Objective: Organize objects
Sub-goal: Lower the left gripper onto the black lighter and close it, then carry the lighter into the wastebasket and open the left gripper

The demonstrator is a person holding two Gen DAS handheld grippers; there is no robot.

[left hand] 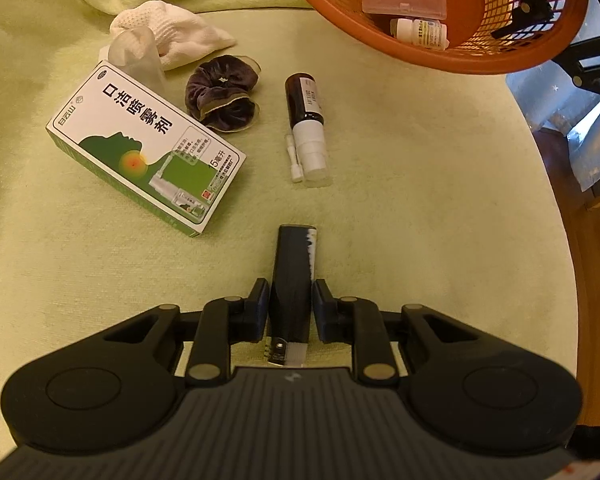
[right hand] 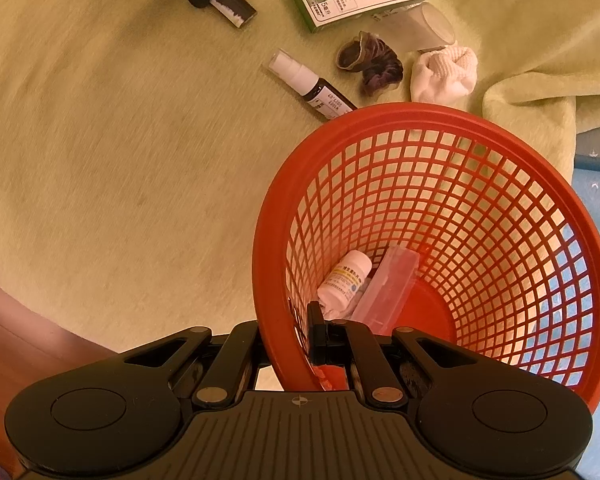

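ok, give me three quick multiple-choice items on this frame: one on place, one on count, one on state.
1. Where does the spray bottle lie?
A. in the basket
B. on the green cloth
C. on the box

2. How many things lie in the orange basket?
A. two
B. four
C. none

3. What is the left gripper doing?
A. open over the scrunchie
B. shut on nothing
C. shut on a dark flat case

Key: 1 B, it lies on the green cloth beside the scrunchie. 2 A, only a white pill bottle and a clear plastic case show inside. 3 C, the jaws press both sides of the dark flat case.
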